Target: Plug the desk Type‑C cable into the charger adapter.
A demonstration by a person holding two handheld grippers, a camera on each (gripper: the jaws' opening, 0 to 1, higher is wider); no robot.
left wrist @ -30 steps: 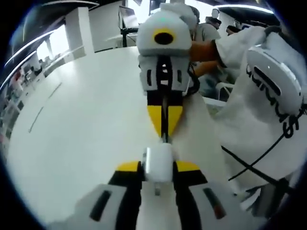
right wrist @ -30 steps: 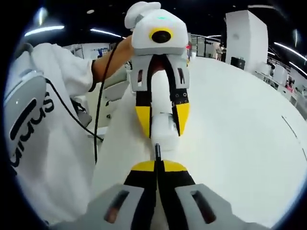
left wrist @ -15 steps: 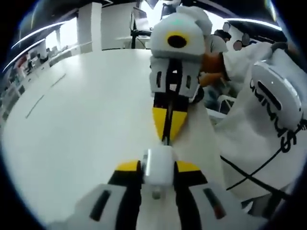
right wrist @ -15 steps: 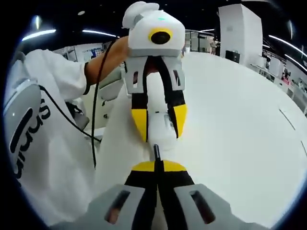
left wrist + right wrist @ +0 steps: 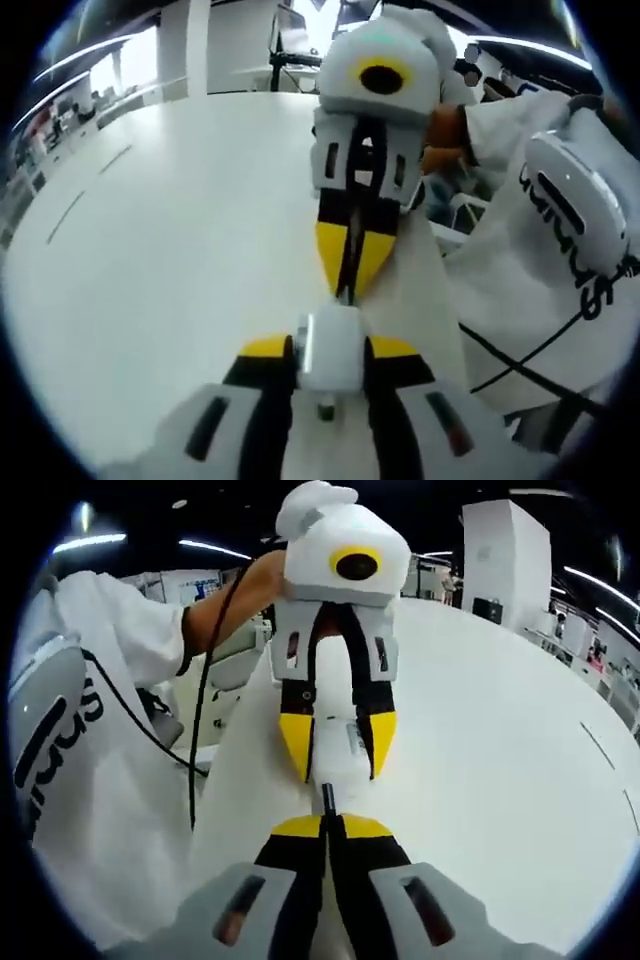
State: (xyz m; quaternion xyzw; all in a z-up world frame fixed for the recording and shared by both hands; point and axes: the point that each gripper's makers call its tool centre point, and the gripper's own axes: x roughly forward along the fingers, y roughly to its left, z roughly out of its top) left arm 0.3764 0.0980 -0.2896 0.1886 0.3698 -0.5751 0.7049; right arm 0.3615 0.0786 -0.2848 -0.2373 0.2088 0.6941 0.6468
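A broad white table (image 5: 170,250) spreads below; a person's white sleeve (image 5: 110,640) alongside.

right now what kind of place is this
Probably a large open-plan office or lab hall: a broad white table, ceiling strip lights, white pillars and desks with people at the back.

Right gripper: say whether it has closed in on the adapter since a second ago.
Yes. The plug tip in the right gripper now meets the adapter where a small gap showed earlier.
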